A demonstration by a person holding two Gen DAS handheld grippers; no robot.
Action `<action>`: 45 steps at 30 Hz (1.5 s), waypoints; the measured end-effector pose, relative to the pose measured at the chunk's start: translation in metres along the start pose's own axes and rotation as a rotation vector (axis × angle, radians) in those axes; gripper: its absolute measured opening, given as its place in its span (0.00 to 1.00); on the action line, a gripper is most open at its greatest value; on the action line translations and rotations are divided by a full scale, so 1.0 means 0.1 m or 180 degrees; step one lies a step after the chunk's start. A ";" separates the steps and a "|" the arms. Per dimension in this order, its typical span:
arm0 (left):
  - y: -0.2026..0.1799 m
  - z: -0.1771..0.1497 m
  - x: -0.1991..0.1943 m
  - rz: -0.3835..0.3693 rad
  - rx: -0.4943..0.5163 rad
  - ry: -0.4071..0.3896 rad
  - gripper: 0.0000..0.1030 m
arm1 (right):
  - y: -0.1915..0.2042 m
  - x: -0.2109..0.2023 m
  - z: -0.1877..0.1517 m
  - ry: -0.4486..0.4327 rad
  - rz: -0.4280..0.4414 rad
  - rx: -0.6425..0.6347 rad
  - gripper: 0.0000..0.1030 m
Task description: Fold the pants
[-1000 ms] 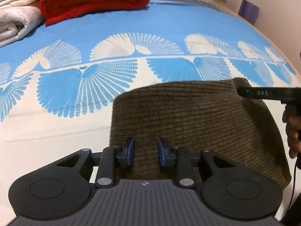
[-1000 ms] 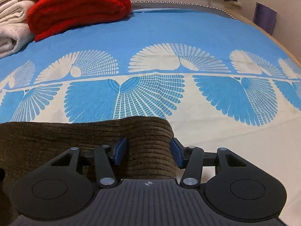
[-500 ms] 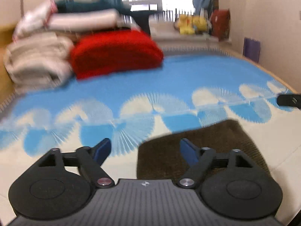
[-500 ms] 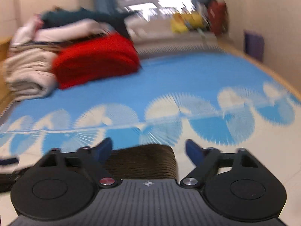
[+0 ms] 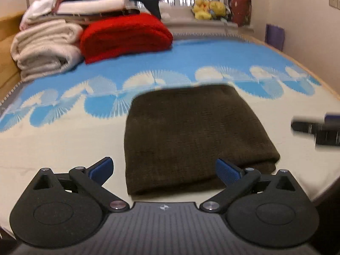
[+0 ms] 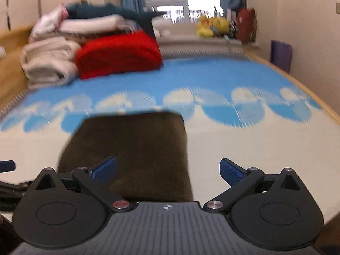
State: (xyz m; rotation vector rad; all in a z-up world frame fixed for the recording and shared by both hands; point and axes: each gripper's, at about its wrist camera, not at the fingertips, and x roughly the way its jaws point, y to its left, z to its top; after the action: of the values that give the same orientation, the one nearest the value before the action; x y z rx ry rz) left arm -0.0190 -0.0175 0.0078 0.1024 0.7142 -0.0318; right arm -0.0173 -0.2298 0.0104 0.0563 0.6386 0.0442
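Observation:
The brown corduroy pants [image 5: 191,136] lie folded into a flat rectangle on the blue-and-cream bedspread [image 5: 63,140]; they also show in the right wrist view [image 6: 131,148]. My left gripper [image 5: 164,170] is open and empty, raised just in front of the pants' near edge. My right gripper [image 6: 167,170] is open and empty, above the pants' right near corner. The right gripper shows blurred at the right edge of the left wrist view [image 5: 314,128]. A left gripper fingertip [image 6: 7,165] shows at the left edge of the right wrist view.
A folded red blanket [image 5: 125,36] and a stack of white and teal bedding [image 5: 46,46] sit at the far left of the bed. Yellow plush toys [image 5: 208,8] sit on the window sill. The wall and the bed's wooden edge [image 5: 314,76] run along the right.
Both grippers have let go of the pants, opened wide and pulled back and up. The pants now lie folded on the bed, and more of the room is in view.

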 end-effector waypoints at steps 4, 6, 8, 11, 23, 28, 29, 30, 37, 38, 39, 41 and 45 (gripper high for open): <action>0.14 0.00 0.17 0.0016 -0.0294 0.0269 1.00 | 0.06 0.12 -0.05 0.0161 -0.0034 -0.0113 0.99; 0.21 -0.02 0.22 -0.0016 -0.0456 0.0397 1.00 | 0.11 0.17 -0.06 0.0208 -0.0042 -0.0175 0.99; 0.23 -0.02 0.24 0.0022 -0.0484 0.0412 1.00 | 0.16 0.19 -0.07 0.0191 -0.0077 -0.0220 0.99; 0.21 -0.01 0.26 0.0046 -0.0421 0.0408 1.00 | 0.24 0.18 -0.09 0.0171 -0.0092 -0.0281 0.99; 0.20 -0.02 0.31 0.0011 -0.0369 0.0442 1.00 | 0.23 0.30 -0.10 0.0305 -0.0125 -0.0255 0.99; 0.21 -0.02 0.34 -0.0007 -0.0391 0.0464 1.00 | 0.16 0.35 -0.10 0.0395 -0.0116 -0.0081 0.99; 0.22 -0.02 0.35 -0.0014 -0.0398 0.0469 1.00 | 0.15 0.36 -0.10 0.0400 -0.0117 -0.0075 0.99; 0.21 -0.02 0.35 -0.0020 -0.0409 0.0473 1.00 | 0.16 0.36 -0.10 0.0404 -0.0116 -0.0075 0.99; 0.21 -0.01 0.37 -0.0046 -0.0425 0.0488 1.00 | 0.17 0.37 -0.10 0.0422 -0.0094 -0.0134 0.99; 0.21 -0.01 0.37 -0.0050 -0.0426 0.0490 1.00 | 0.17 0.37 -0.10 0.0428 -0.0091 -0.0137 0.99; 0.21 -0.01 0.38 -0.0053 -0.0425 0.0493 1.00 | 0.17 0.38 -0.10 0.0434 -0.0089 -0.0137 0.99; 0.21 -0.02 0.39 -0.0054 -0.0423 0.0498 1.00 | 0.17 0.39 -0.09 0.0437 -0.0089 -0.0133 0.99; 0.20 -0.02 0.40 -0.0051 -0.0410 0.0518 1.00 | 0.17 0.39 -0.09 0.0439 -0.0078 -0.0118 0.99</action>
State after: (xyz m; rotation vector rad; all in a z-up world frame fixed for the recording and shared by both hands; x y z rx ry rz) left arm 0.0112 0.0025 -0.0185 -0.0244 0.8777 0.0073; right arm 0.0085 -0.2101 -0.0190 0.0097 0.7761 0.0364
